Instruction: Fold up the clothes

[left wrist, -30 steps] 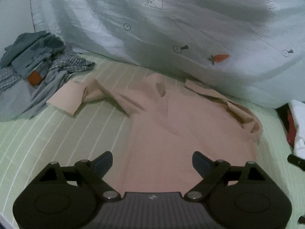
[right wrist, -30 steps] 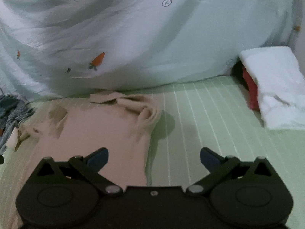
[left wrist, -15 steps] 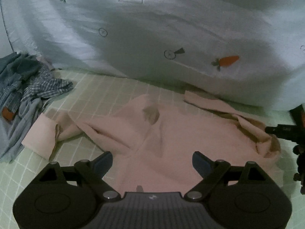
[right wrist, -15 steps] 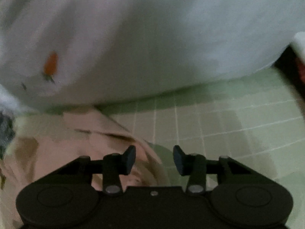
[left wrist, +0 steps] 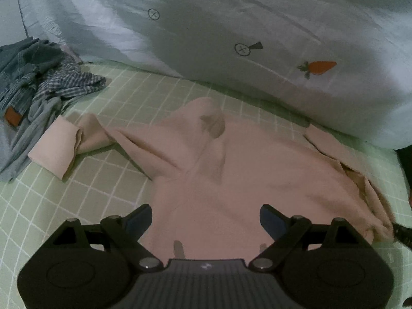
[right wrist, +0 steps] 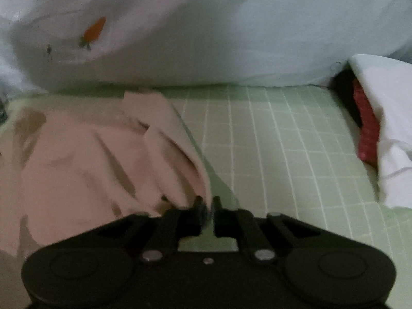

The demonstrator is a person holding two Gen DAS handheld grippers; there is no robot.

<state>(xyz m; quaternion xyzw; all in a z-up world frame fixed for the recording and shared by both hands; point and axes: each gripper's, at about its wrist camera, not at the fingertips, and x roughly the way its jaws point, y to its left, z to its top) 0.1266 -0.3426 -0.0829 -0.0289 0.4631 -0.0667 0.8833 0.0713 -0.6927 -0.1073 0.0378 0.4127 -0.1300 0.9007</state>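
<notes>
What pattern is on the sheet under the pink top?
Pale green sheet with a white grid of thin lines, clearest in the left wrist view.

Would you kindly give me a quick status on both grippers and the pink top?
Left gripper open over pink top. Right gripper closing on the top's edge. Clothes pile off to the side, nothing in the way.

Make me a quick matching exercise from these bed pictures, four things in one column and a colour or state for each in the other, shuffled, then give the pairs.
1 sweatshirt
2 left gripper
3 right gripper
4 bedsheet

A jaws wide apart, nothing between them
B light green with a white grid
C pale pink, spread out flat
D jaws closing on a pink fabric edge

Pairs: 1-C, 2-A, 3-D, 4-B
</notes>
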